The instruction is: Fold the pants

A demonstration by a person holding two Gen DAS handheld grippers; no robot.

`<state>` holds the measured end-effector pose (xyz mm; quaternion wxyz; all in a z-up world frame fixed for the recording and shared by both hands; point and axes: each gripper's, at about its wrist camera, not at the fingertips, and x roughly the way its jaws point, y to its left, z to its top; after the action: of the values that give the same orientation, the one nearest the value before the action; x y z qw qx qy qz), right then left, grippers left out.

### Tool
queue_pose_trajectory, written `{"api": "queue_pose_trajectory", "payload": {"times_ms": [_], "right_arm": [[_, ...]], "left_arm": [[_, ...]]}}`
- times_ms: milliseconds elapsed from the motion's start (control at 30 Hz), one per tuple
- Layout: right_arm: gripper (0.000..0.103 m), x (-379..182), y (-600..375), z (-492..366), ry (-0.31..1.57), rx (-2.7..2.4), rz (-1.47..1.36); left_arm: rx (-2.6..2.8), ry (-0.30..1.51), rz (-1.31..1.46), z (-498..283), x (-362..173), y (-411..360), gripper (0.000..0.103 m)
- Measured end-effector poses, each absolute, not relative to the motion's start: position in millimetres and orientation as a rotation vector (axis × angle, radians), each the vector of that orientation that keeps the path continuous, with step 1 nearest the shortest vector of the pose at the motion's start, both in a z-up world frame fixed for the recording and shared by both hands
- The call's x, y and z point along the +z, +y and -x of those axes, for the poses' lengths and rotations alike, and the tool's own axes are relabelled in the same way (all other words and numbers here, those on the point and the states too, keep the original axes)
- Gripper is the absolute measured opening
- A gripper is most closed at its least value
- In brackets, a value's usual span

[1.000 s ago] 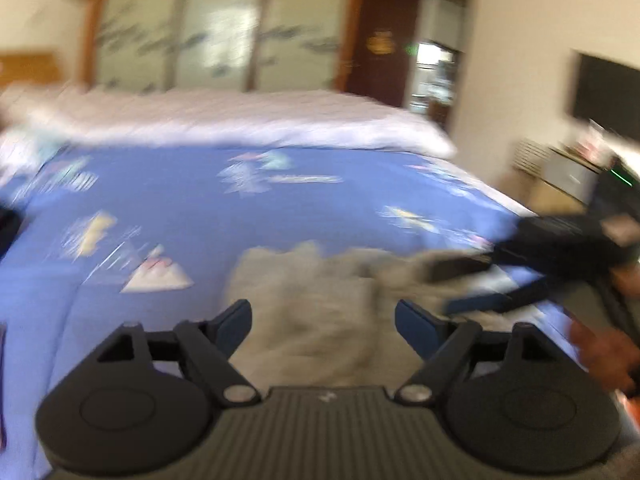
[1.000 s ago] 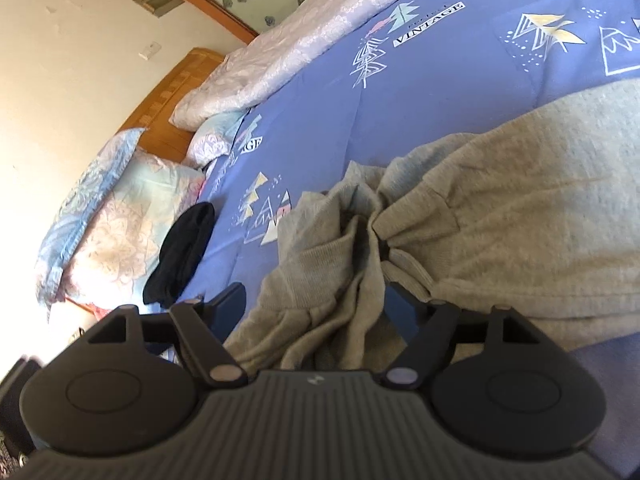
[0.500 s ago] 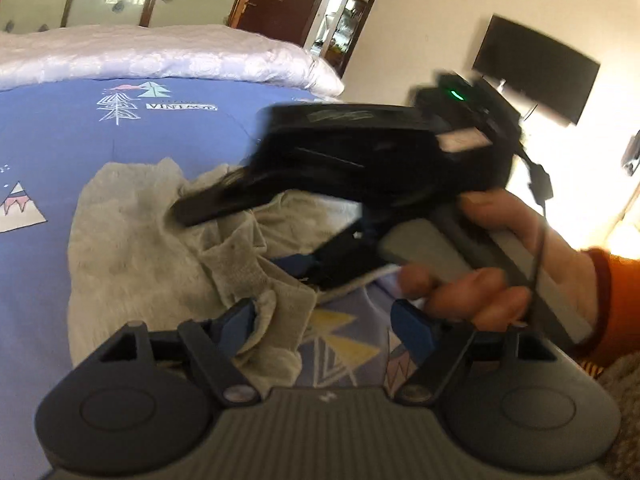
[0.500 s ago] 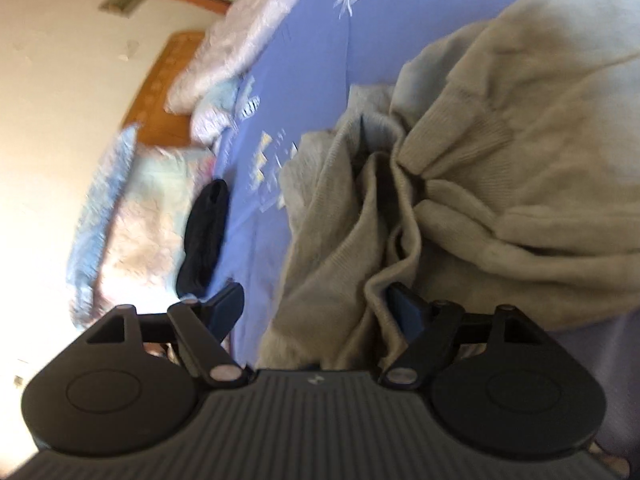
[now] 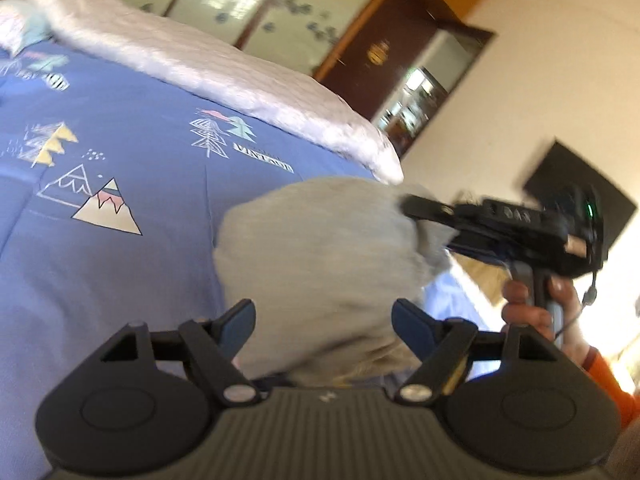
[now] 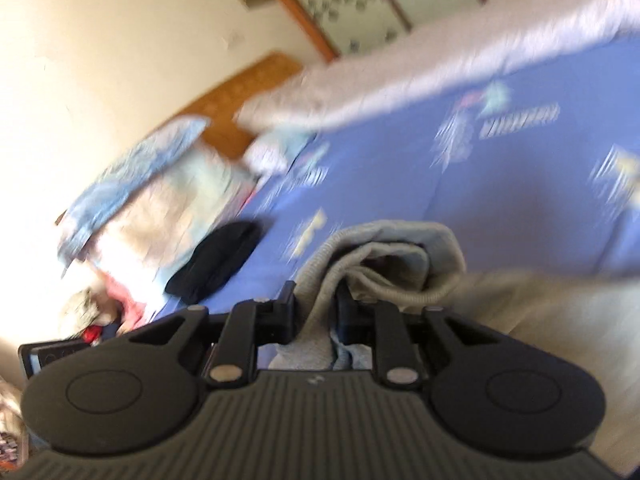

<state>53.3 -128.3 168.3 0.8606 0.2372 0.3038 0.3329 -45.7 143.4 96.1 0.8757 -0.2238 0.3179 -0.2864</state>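
Both pictures are blurry, and the right wrist view is the worse one, so the small marks on the blue bed cover [image 5: 132,248] are hard to make out there. In the left wrist view the pillow [image 5: 18,28] is cut off at the left edge. On the cover there are little mountains and trees, and under one tree a word that looks like "VINTAGE" [image 5: 263,159]; in the right wrist view the same kind of word is only a smear. The left tongs [image 5: 323,318] are wide apart, with nothing pinched, and the gray pants [image 5: 320,256] lie on the bed in a soft heap right in front of them, their near end hidden under the tool. The pants are plain gray with a fuzzy, knit look. Farther right, the right tongs [image 5: 416,208] reach into the top of the heap; their tips are lost in the cloth. From the right wrist view, the right tongs [image 6: 316,312] are pressed together on a ribbed edge of the pants [image 6: 392,256], which bunches up in folds. A black cloth [image 6: 216,260] lies on the bed to the left.
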Motion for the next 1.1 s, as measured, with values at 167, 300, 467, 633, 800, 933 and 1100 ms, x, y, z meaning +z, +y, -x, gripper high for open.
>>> {"api": "queue_pose_trajectory", "payload": {"times_ms": [167,300,467,633,800,933,1100], "right_arm": [[0.021,154,-209,-53,0.613,0.539,-0.552],[0.021,114,-265,-40,0.659,0.361,-0.626],[0.055,63,-284,-27,0.739,0.030,-0.608],[0.055,82,-290,5,0.571,0.046,-0.703],[0.046,96,-233,10,0.542,0.286,-0.610],[0.044,71,-208,-6,0.650,0.279,-0.548],[0.034,29,-222,-11,0.703,0.230,-0.637]], "left_arm": [[-0.599,0.740,0.497,17,87,119,0.079],[-0.591,0.811,0.444,-3,81,90,0.079],[-0.579,0.904,0.365,-27,71,44,0.078],[-0.570,0.937,0.260,-29,67,13,0.076],[-0.556,0.978,0.183,-28,55,-8,0.076],[-0.527,1.011,0.149,-28,46,-15,0.078],[-0.500,1.029,0.074,-31,32,-26,0.082]]}}
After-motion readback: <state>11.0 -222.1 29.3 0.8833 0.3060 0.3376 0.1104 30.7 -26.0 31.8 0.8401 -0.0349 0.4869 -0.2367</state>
